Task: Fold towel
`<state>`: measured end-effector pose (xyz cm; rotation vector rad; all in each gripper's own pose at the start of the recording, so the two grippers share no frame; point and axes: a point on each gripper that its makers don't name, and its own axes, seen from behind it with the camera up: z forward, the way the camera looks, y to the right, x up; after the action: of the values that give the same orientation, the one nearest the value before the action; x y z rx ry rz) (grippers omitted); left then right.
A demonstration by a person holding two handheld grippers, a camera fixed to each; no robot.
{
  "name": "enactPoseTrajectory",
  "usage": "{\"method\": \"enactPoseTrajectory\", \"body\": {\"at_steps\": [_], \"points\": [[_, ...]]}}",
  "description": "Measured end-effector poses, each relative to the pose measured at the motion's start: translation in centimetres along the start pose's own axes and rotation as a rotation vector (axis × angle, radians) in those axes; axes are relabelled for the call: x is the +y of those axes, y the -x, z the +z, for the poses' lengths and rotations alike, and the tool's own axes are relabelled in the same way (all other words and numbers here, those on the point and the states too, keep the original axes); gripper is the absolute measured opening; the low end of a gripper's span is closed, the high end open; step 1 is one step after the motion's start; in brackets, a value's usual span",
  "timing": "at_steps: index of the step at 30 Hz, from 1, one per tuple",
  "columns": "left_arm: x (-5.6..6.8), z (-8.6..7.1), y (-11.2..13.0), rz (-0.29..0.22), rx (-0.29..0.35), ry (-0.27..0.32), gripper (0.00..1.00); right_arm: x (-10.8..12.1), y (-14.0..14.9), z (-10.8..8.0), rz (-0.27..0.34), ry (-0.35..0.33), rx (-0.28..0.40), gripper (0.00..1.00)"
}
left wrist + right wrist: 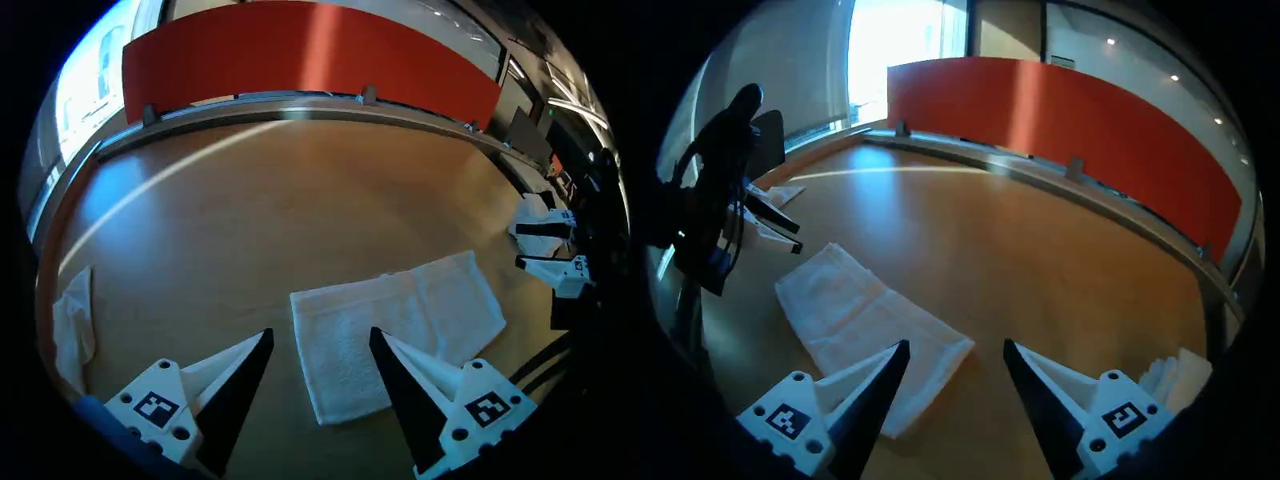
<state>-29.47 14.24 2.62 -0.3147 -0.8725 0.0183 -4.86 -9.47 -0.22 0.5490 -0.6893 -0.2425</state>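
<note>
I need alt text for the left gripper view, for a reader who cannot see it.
A white towel lies flat on a wooden table, just ahead of the open left tongs. The right tongs, also open, are near its right end, and a red screen stands along the table's far edge.

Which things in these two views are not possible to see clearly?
1. Left gripper view: near corner of the towel, behind a finger of the left gripper.
2. Right gripper view: the dark shape holding that gripper, backlit.
3. Right gripper view: white cloths, cut off at the edge.
</note>
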Motion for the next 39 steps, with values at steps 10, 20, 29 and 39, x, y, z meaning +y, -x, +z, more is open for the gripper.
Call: {"method": "enactPoseTrajectory", "body": {"at_steps": [10,20,29,39], "points": [[0.6,-2.4,2.2,0.000,0.000,-0.009,0.89,-1.0,1.1,-2.3,0.011,0.009,0.003,0.91],[0.8,-4.8,4.7,-0.018,-0.009,-0.022,0.89,-2.1,2.5,-4.9,0.019,0.021,-0.003,0.91],[0.5,-5.6,5.7,-0.031,-0.009,-0.036,0.89,-2.5,3.0,-5.4,0.022,0.025,-0.004,0.91],[-0.4,-7.4,7.2,-0.040,-0.013,-0.067,0.89,-3.6,4.4,-4.4,0.001,-0.004,-0.026,0.91]]}}
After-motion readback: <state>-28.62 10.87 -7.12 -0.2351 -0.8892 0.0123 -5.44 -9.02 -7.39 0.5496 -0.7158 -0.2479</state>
